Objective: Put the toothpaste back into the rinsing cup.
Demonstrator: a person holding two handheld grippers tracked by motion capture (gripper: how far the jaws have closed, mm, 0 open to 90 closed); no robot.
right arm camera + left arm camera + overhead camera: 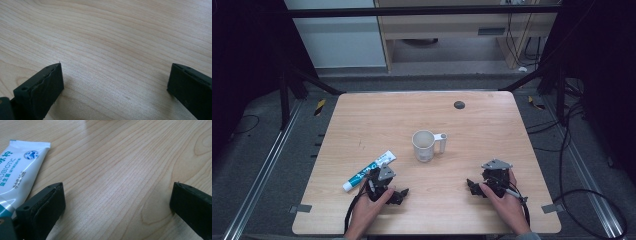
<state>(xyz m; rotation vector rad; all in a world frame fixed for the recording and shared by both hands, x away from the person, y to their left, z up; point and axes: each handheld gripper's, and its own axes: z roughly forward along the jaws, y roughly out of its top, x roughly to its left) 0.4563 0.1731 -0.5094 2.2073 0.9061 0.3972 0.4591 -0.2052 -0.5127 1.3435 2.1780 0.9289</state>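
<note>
Both tongs, left gripper (398, 194) and right gripper (472, 186), rest spread and empty; toothpaste tube (369, 171) lies just beside the left, likely grasped next.

Light wood table (482, 125): white mug (424, 145) upright near centre, toothpaste tube (362, 173) flat at front left, small dark disc (459, 104) toward far edge.

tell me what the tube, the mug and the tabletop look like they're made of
Tube: likely soft glossy plastic, white with printed teal lettering and a flat crimped end. Mug: white and smooth with a side handle, plastic or ceramic; too small to tell. Tabletop: light wood or wood-look laminate, with visible grain lines and a soft sheen.
</note>
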